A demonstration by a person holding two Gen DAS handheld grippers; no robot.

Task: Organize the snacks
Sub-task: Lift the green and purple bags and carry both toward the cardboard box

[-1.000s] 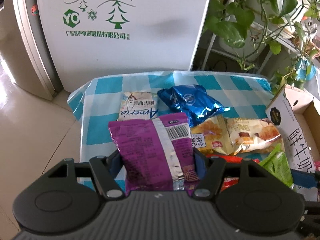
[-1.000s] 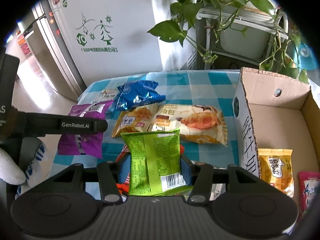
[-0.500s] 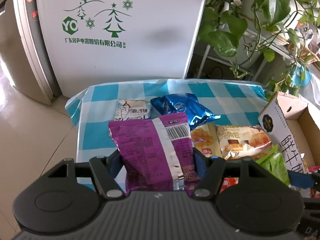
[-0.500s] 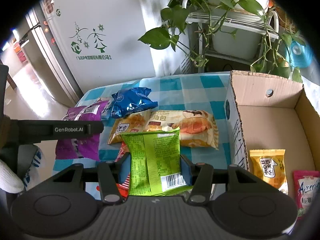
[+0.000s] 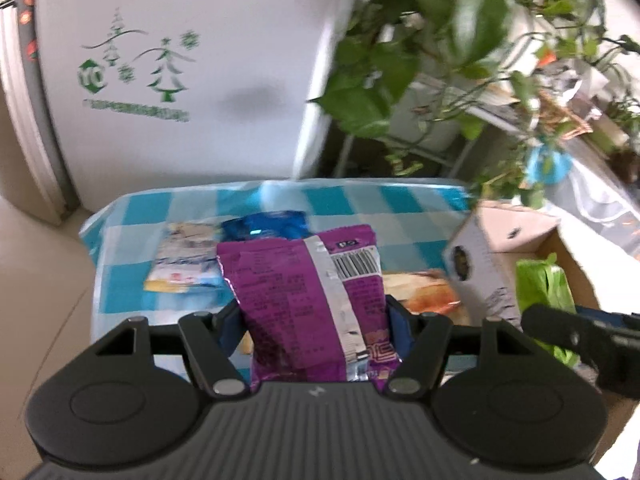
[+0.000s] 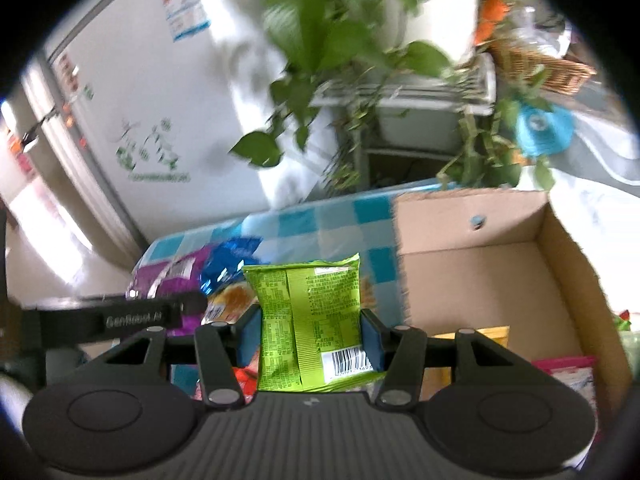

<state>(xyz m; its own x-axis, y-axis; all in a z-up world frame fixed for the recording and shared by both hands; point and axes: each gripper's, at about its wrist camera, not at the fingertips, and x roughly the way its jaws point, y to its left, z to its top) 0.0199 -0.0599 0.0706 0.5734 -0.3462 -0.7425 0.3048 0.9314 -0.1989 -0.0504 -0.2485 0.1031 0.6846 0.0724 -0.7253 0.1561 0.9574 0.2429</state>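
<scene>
Purple packet (image 5: pixel 310 304) pinched in left claw (image 5: pixel 314 320), green packet (image 6: pixel 310 322) in right claw (image 6: pixel 310 336)

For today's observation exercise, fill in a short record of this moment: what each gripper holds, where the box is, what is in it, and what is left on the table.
left gripper: jaws shut on purple packet
right gripper: jaws shut on green packet
box: open, on the table's right side
in box: yellow packet, pink packet
on table: blue packet, white packet, bread packet
</scene>
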